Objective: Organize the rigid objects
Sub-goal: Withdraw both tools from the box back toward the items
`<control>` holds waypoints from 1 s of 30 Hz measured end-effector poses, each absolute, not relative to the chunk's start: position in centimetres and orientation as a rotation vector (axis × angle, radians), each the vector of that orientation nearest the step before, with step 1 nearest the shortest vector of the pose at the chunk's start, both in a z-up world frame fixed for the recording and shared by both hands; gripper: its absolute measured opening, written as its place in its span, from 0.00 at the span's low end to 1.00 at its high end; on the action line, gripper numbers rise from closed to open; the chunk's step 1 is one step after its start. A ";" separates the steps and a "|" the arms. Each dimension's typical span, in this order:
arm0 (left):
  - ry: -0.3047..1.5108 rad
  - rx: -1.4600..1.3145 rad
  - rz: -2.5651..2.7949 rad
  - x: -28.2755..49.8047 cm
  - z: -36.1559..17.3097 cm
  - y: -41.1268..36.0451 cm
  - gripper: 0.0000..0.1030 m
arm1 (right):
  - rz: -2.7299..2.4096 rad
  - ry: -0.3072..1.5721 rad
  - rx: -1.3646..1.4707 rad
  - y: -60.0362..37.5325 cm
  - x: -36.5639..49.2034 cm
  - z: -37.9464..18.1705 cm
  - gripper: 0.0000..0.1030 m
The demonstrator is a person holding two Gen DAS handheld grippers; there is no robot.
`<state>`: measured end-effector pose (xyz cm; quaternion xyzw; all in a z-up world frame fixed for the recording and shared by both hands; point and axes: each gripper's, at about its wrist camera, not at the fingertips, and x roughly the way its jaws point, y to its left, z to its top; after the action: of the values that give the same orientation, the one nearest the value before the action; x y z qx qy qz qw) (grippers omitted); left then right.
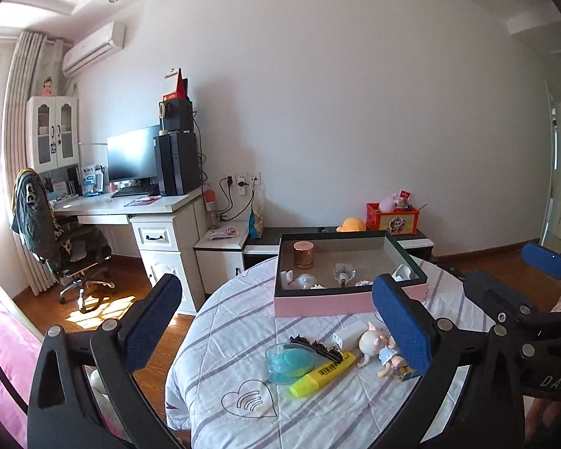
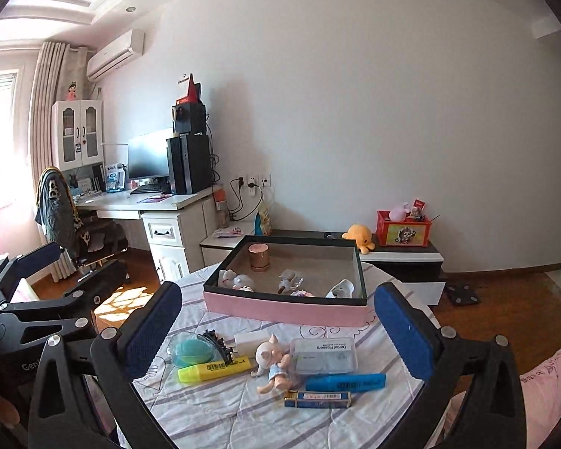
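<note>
- Both grippers, left gripper (image 1: 276, 321) and right gripper (image 2: 278, 323), hang spread wide with nothing between the pads, above the table (image 2: 243, 422).
- Loose bits by the pink box (image 2: 286, 308): one yellow highlighter (image 2: 215, 368), one pig figurine (image 2: 273, 361), one hair clip (image 2: 217, 344), one teal dish (image 2: 190, 350).
- Only the right view shows one blue marker (image 2: 346, 381), one floss case (image 2: 324, 355) and one small blue box (image 2: 318, 399).
</note>
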<state>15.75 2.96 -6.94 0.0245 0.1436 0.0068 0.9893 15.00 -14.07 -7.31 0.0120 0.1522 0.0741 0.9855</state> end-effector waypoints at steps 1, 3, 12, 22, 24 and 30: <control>0.278 0.057 0.019 15.1 -6.8 2.9 1.00 | 0.141 0.299 0.023 -14.1 14.2 -7.2 1.00; 0.260 0.068 0.026 13.9 -6.6 2.7 1.00 | 0.137 0.288 0.020 -14.2 13.0 -7.0 1.00; 0.220 0.062 0.011 11.3 -5.5 2.4 1.00 | 0.108 0.251 0.021 -14.7 9.5 -5.7 1.00; 0.222 0.062 0.004 11.2 -5.6 1.9 1.00 | 0.099 0.251 0.018 -14.9 9.2 -5.7 1.00; 0.234 0.065 0.001 11.5 -6.0 1.8 1.00 | 0.099 0.262 0.018 -14.9 9.5 -6.1 1.00; 0.334 0.041 -0.043 14.0 -9.2 2.1 1.00 | 0.094 0.335 0.024 -15.1 11.7 -8.7 1.00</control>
<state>13.99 2.05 -9.19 0.0206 0.1661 -0.0214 0.9857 11.68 -15.09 -8.65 0.0118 0.1668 0.0469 0.9848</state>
